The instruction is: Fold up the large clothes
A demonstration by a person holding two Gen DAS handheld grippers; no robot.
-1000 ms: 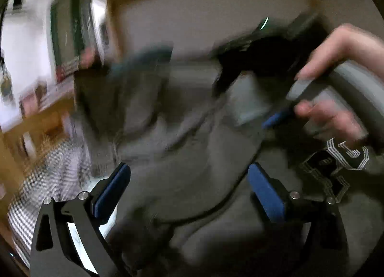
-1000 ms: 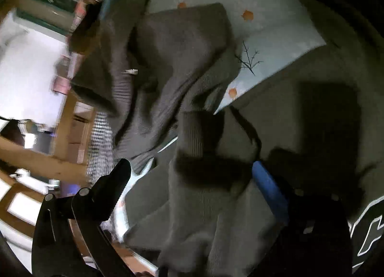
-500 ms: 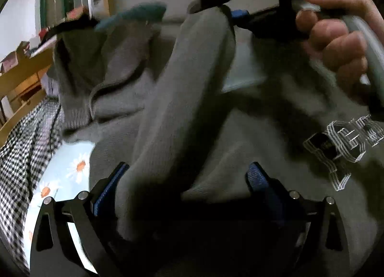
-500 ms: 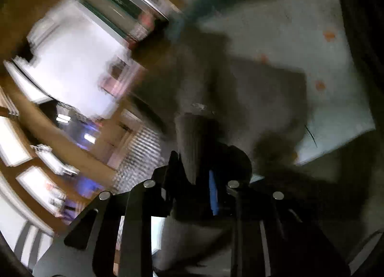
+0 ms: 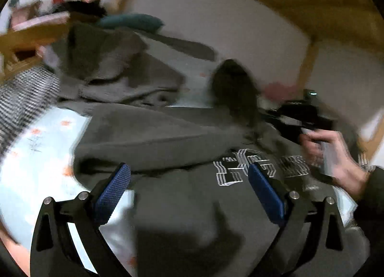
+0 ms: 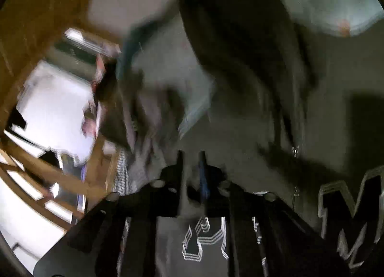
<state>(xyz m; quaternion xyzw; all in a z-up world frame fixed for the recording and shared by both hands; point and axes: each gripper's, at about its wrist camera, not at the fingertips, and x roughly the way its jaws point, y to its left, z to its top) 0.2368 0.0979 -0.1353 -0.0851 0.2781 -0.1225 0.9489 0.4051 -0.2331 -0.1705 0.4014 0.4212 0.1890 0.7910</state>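
A dark grey sweatshirt [image 5: 168,138] with white block lettering [image 5: 240,171] lies spread on the bed. My left gripper [image 5: 188,169] hovers open over its lower body, and its blue pads [image 5: 112,190] hold nothing. At the right, a hand [image 5: 336,157] holds my right gripper [image 5: 283,114], which carries the sweatshirt's sleeve [image 5: 232,90] up over the chest. In the blurred right wrist view that gripper [image 6: 190,157] has narrow jaws with grey cloth between them. They are opening. The sleeve [image 6: 240,37] rises ahead as a dark blur.
A second grey knit garment [image 5: 115,70] lies crumpled at the far left of the bed. Pale floral sheet [image 5: 36,152] shows on the left, beside a checkered blanket [image 5: 21,99]. A teal pillow [image 5: 129,21] and a wooden frame [image 5: 36,32] are behind. A white wall closes the far side.
The right gripper closed on the sleeve and swung it from in front of the left camera across to the right, over the lettering. The left gripper pulled back and stayed open.
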